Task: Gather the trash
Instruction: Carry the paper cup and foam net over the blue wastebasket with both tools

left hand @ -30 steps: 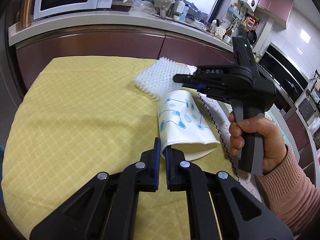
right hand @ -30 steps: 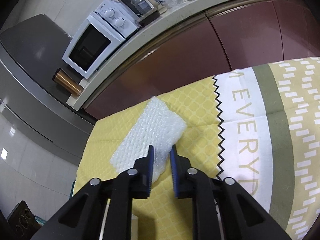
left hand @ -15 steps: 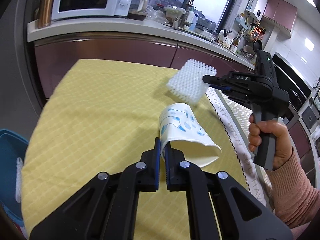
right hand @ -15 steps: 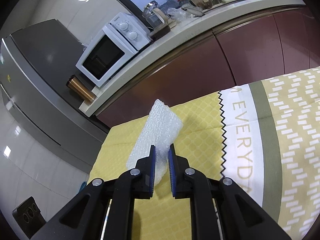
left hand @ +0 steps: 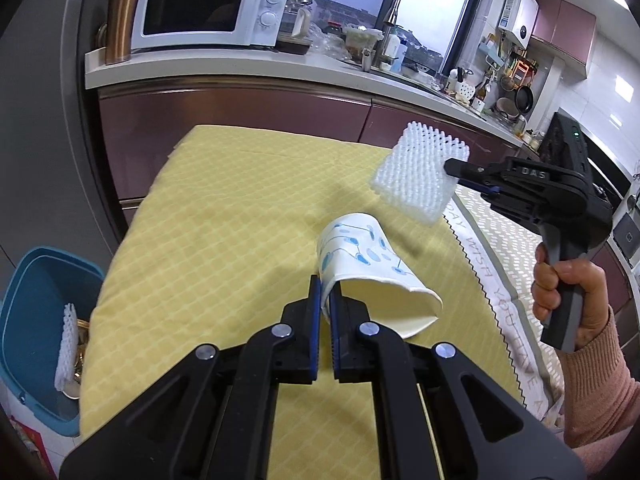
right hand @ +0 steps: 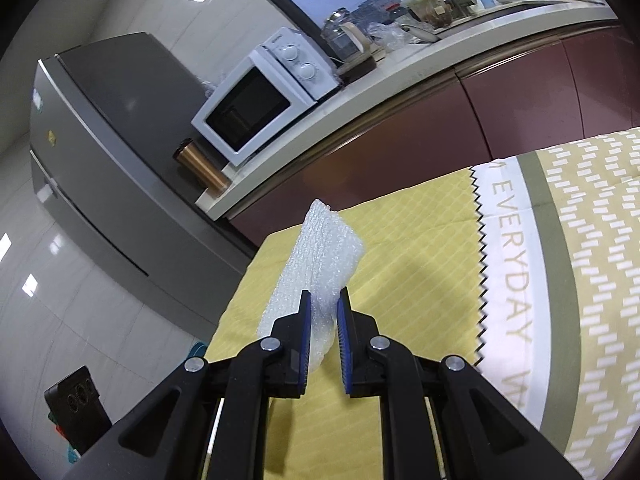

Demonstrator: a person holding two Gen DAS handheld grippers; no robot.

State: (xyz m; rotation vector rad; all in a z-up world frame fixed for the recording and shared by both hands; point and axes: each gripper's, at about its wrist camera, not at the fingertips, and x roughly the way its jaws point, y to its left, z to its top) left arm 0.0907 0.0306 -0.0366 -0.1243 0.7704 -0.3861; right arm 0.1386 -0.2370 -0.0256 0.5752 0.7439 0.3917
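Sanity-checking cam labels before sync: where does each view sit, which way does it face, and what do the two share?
Left wrist: on the left gripper, which pinches the paper cup; faces across the yellow tablecloth to the counter; shows the person's hand with the right gripper.
Right wrist: on the right gripper, clamping the foam net; faces the fridge and counter; no body shows.
Shared: foam net, tablecloth, microwave, copper tumbler.

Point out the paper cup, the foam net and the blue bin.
paper cup (left hand: 360,252), left wrist view, on its printed side wall.
foam net (left hand: 420,172), left wrist view, on its flat middle.
blue bin (left hand: 28,280), left wrist view, on its inner wall.
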